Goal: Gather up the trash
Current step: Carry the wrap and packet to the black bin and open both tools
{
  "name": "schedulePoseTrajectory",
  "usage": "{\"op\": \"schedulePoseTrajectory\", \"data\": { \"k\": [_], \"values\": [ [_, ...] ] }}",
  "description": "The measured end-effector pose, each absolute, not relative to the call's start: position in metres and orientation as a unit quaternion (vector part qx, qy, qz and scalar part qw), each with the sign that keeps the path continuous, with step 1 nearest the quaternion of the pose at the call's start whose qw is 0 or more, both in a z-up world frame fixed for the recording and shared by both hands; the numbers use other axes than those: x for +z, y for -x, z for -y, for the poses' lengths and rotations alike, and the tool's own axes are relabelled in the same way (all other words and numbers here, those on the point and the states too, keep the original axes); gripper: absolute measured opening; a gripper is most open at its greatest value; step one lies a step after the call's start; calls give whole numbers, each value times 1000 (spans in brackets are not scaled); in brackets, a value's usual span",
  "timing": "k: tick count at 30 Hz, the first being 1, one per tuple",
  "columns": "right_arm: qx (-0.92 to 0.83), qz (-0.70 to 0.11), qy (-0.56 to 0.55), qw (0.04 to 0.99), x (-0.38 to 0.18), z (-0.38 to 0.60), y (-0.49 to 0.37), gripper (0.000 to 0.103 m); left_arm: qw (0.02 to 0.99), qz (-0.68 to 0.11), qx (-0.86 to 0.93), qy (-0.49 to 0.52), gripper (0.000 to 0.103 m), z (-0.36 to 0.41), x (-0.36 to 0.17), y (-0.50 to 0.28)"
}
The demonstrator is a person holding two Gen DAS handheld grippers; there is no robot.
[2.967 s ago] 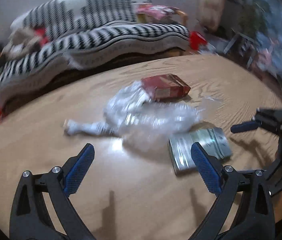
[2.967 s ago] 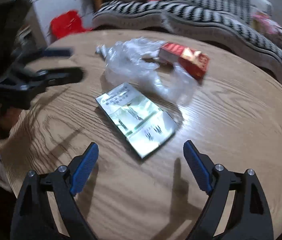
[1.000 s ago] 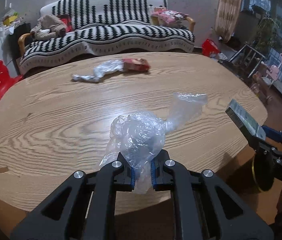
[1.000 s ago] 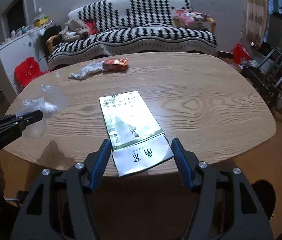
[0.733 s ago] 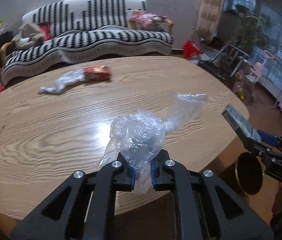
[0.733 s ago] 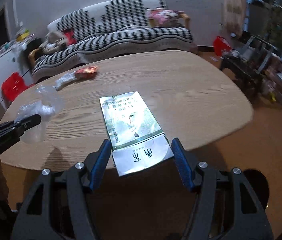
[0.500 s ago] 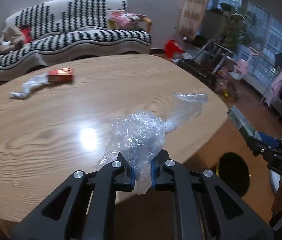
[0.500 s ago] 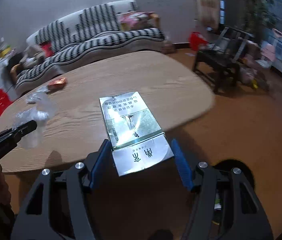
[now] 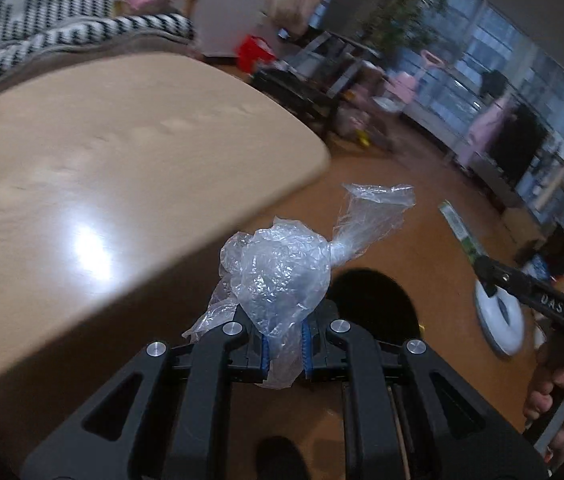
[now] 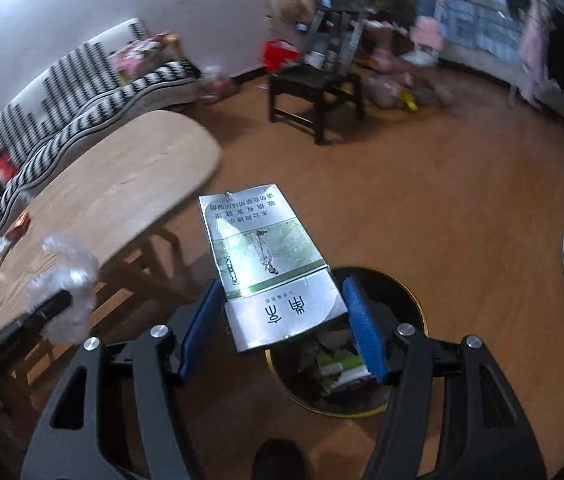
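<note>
The left hand-held gripper [image 9: 285,344] pinched a crumpled plastic bag [image 9: 282,268]; the right hand-held gripper [image 10: 282,328] clamped a flattened carton [image 10: 266,256] above the floor's bin [image 10: 397,400], past the table [image 10: 122,184] edge.

A striped sofa [image 10: 82,92] is standing against the white wall [image 10: 122,4]; a dark chair [image 10: 315,80] is sitting on the brown floor [image 10: 461,200] near windows [image 9: 501,92].

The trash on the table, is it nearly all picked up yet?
Partly. The bin on the floor already has some trash inside. Right now the left tool is pinching a crumpled plastic bag, and the right tool grips a flattened box above the bin; neither is dropped in yet. Still left on the table: a red packet and a wrapper beside it.
</note>
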State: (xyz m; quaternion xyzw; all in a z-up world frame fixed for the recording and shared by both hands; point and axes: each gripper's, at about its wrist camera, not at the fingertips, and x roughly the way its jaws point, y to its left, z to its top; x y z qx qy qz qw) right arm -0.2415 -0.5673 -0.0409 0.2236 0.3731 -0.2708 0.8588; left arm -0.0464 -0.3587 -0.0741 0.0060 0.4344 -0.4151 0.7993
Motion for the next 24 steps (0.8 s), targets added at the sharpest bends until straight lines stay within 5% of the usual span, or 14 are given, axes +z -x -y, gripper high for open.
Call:
{"op": "schedulePoseTrajectory", "data": {
  "k": [24],
  "values": [
    [-313, -385, -289, 819, -62, 611, 263, 62, 734, -474, -483, -48, 10, 474, -135, 79]
  ]
}}
